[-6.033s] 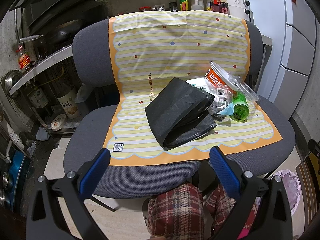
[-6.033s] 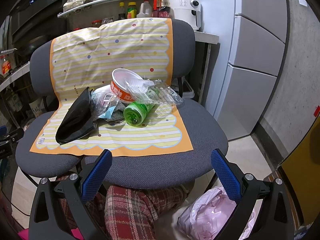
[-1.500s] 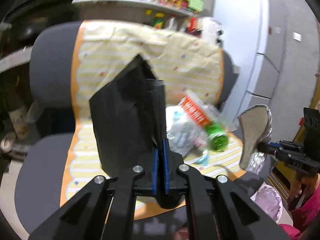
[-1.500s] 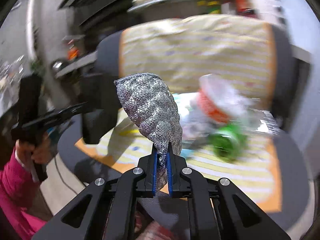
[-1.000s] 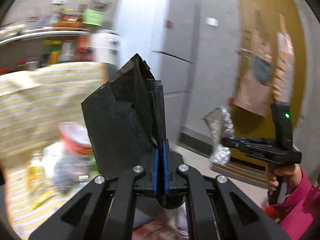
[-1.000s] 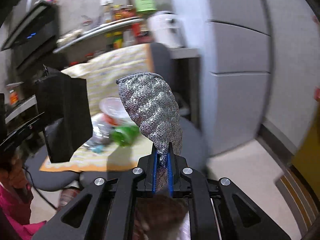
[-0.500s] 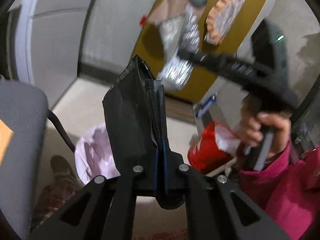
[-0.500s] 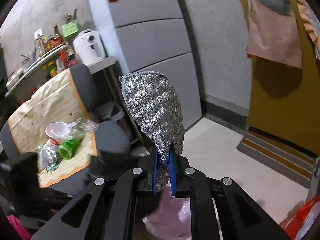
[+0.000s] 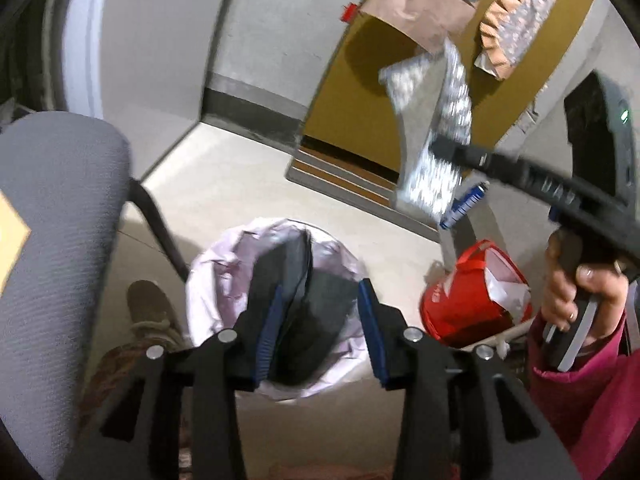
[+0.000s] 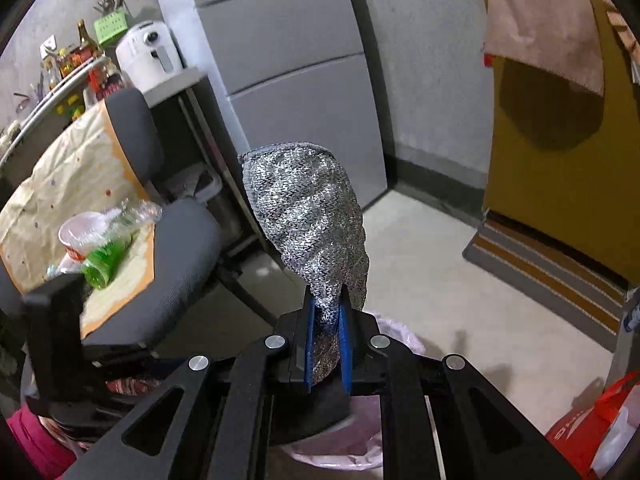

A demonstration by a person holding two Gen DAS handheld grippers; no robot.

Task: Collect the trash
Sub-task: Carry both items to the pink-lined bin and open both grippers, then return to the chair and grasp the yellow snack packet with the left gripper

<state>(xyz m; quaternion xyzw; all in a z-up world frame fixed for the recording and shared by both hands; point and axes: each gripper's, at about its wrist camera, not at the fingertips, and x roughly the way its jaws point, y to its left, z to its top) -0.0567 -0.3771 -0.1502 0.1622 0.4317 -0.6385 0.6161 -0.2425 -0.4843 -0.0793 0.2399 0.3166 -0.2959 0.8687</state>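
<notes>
Left gripper (image 9: 322, 322) jaws opening, one black bag (image 9: 304, 280) loose between them over one lined bin (image 9: 224, 264), right gripper (image 10: 327, 338) jaws clamped on one silver pouch (image 10: 308, 224)

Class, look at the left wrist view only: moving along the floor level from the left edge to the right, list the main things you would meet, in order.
Grey chair seat → brown shoe → bin with pink liner, black bag dropping in → red bag → hand gripping the other gripper's handle.
</notes>
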